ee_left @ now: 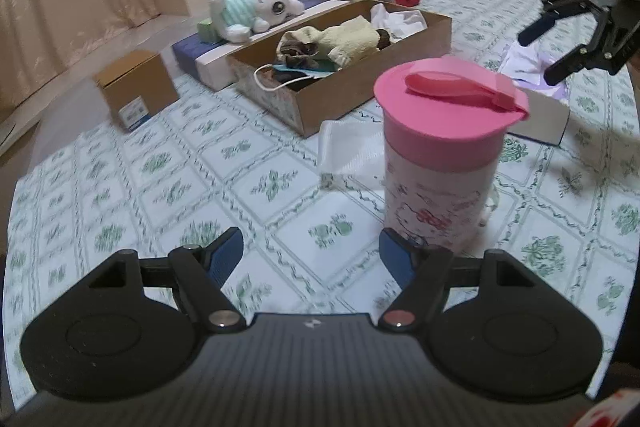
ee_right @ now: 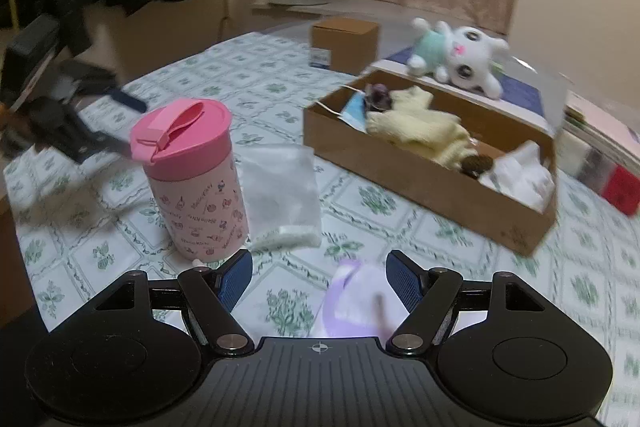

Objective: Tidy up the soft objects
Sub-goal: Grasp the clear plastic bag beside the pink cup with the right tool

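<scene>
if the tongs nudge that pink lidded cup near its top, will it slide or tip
The tall pink-lidded plastic cup with cartoon print would probably tip rather than slide: it stands upright, taller than wide, on a narrow base. The patterned tablecloth looks glossy, so a low push might slide it. Once over, its round body would likely roll.

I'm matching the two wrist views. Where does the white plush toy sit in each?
Left wrist: white plush toy upper centre-left, behind the cardboard tray.
Right wrist: white plush toy upper right, behind the tray.
Shared landmark: pink tumbler.
</scene>
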`<state>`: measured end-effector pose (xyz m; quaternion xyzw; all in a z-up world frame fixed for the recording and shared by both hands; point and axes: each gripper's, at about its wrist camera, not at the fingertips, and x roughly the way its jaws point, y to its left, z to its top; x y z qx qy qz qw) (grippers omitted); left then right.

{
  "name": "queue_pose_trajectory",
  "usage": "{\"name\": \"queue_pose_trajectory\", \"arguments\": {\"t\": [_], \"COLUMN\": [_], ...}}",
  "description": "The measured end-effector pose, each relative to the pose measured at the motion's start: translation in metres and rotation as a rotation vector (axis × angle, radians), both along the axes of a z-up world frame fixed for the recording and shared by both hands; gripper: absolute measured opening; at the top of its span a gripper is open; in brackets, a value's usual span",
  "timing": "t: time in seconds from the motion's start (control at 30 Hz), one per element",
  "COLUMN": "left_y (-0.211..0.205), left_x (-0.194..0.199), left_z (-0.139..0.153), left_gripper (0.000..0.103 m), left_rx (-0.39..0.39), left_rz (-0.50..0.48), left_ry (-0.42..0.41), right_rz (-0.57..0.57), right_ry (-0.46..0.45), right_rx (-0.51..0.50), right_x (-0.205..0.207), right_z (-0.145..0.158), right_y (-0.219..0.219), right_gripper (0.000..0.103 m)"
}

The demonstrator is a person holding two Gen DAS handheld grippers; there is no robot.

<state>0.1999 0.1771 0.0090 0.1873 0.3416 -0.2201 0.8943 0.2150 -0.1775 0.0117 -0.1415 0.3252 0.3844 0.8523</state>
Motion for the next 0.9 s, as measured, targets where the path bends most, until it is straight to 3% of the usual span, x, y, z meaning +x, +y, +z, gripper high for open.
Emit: {"name": "queue_pose_trajectory", "arguments": {"t": [0.2, 0.37, 0.67, 0.9], "left_y": [0.001, 0.005, 0.011, 0.011], "left_x": [0.03, 0.056, 0.092, 0.109], "left_z": [-0.001, -0.007, -0.025, -0.039], "left_gripper": [0.072, 0.071, 0.057, 0.043], "left_rx": [0.023, 0.053, 0.063, 0.032], "left_rz": [-0.128, -0.182, -0.266, -0.3], "left_ry": [-0.001, -0.007, 0.056, 0.084], "right_rz": [0.155, 0.221, 0.308, 0.396], "right_ry": [0.037, 0.065, 0.172, 0.231], "right_rx": [-0.041, -0.098, -0.147, -0.209], "right_x": [0.031, 0.063, 0.114, 0.13], "right_z": [-0.007, -0.017, -0.043, -0.066], "right_y": [0.022, 0.043, 0.078, 0.108], "right_gripper": [0.074, 0.074, 0.074, 0.074]}}
